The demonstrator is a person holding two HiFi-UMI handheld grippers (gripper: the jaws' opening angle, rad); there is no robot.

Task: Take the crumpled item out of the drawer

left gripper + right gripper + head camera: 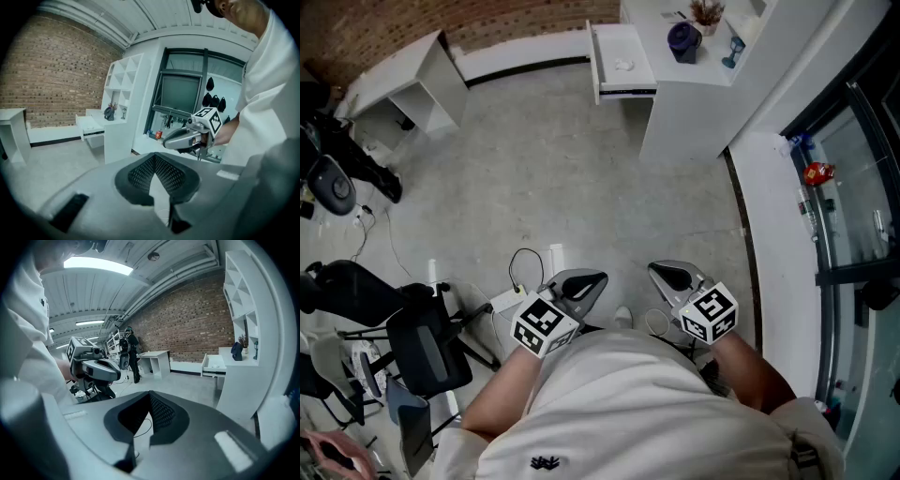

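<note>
An open white drawer (622, 62) juts from a white cabinet far across the floor, with a small white crumpled item (624, 65) lying inside it. The drawer also shows in the left gripper view (91, 125) and in the right gripper view (214, 363). I hold both grippers close to my body, far from the drawer. My left gripper (584, 282) (154, 158) is shut and empty. Beside it, my right gripper (670, 276) (150, 398) is also shut with nothing in it. Each one appears in the other's view: right gripper (182, 139), left gripper (100, 370).
The white cabinet (695, 103) carries a dark vase (683, 40) and a small plant (707, 13). A white desk (414, 82) stands at the far left. Office chairs (420, 349), cables and a power strip (502, 302) sit near my feet. A glass wall (855, 187) runs along the right.
</note>
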